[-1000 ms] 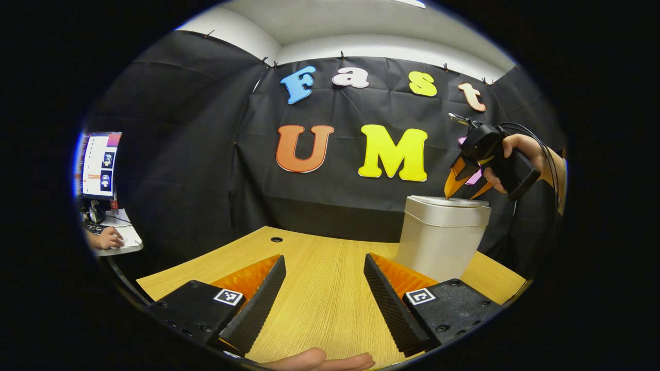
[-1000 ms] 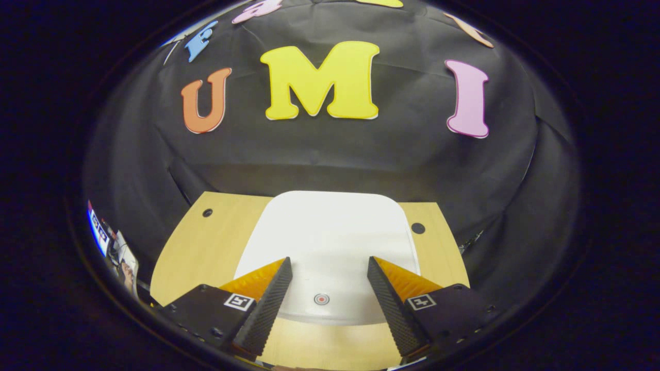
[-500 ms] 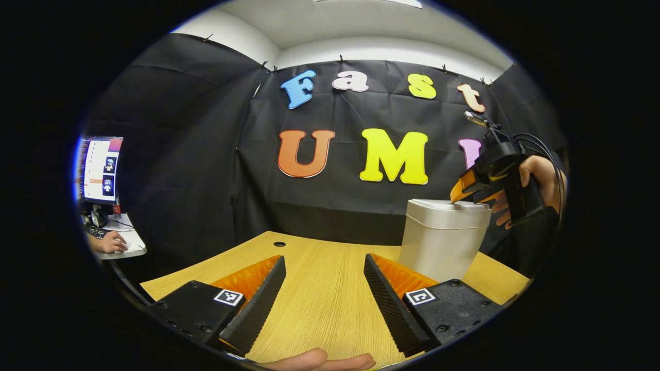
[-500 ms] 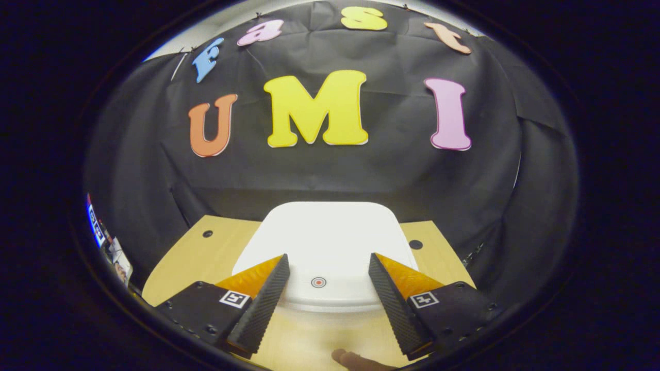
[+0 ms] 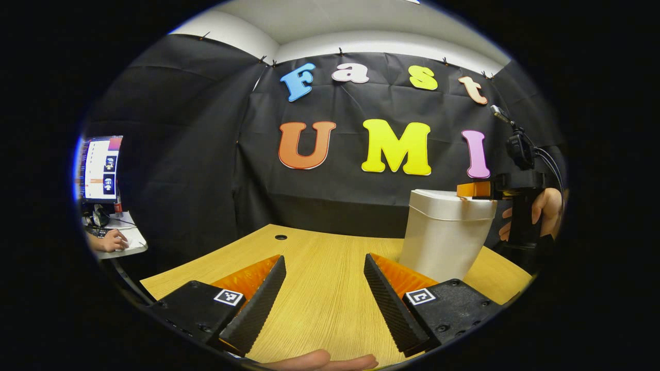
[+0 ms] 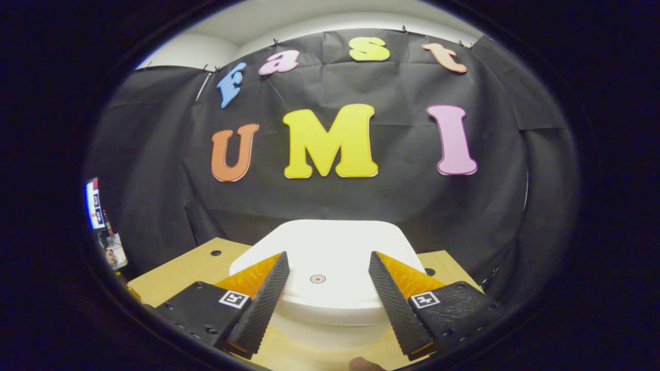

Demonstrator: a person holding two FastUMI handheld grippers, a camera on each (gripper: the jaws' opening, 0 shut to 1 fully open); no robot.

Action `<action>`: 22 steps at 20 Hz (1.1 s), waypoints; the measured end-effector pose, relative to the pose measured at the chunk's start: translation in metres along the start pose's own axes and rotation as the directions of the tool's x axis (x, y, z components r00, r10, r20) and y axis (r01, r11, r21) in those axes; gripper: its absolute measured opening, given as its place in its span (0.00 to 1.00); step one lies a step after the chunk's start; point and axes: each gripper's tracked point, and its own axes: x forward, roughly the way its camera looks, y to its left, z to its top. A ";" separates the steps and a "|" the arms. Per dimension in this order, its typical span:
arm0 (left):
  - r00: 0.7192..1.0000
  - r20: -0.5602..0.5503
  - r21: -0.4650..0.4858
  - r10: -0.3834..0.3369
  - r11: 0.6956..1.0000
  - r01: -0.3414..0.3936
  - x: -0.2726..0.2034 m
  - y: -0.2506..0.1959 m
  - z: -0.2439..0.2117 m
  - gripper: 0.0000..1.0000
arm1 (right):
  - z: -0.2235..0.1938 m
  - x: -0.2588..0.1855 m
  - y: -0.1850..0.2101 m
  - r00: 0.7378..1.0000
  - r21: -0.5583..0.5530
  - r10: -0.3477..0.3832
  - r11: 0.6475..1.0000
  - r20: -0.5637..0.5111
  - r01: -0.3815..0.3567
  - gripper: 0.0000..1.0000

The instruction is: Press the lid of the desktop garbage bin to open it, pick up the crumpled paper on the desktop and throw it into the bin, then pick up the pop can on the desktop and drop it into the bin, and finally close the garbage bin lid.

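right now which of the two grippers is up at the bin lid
The right gripper, level at the rim of the bin lid, fingers open. The left gripper hangs low over the bare wooden table, away from the bin.

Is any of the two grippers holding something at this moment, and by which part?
Nothing is held. The left gripper is open above the table; the right gripper is open at the closed bin lid.

Light wood-grain desktop [image 5: 319,288], rounded front corner seen in the left gripper view. Two round cable holes are set near the back edge, one [image 6: 215,253] on the left and one [image 6: 429,271] on the right. White garbage bin [image 5: 444,237], lid shut, is stood on the right-hand part, near the back edge.
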 end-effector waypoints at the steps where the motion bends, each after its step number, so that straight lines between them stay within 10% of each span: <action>1: 1.000 -0.001 0.002 -0.005 1.000 0.005 0.000 -0.003 0.000 0.98 | 0.002 0.002 0.001 1.000 0.011 -0.007 1.000 0.027 0.007 1.00; 8: 0.998 0.045 0.007 -0.032 0.999 0.032 -0.005 -0.013 0.011 0.98 | 0.002 -0.027 -0.006 0.972 -0.023 -0.041 0.999 0.230 0.047 0.97; 22: 0.996 0.045 0.047 -0.071 0.997 0.069 -0.007 -0.042 0.006 0.98 | -0.081 -0.181 -0.073 0.976 0.065 -0.099 0.994 0.192 0.088 0.94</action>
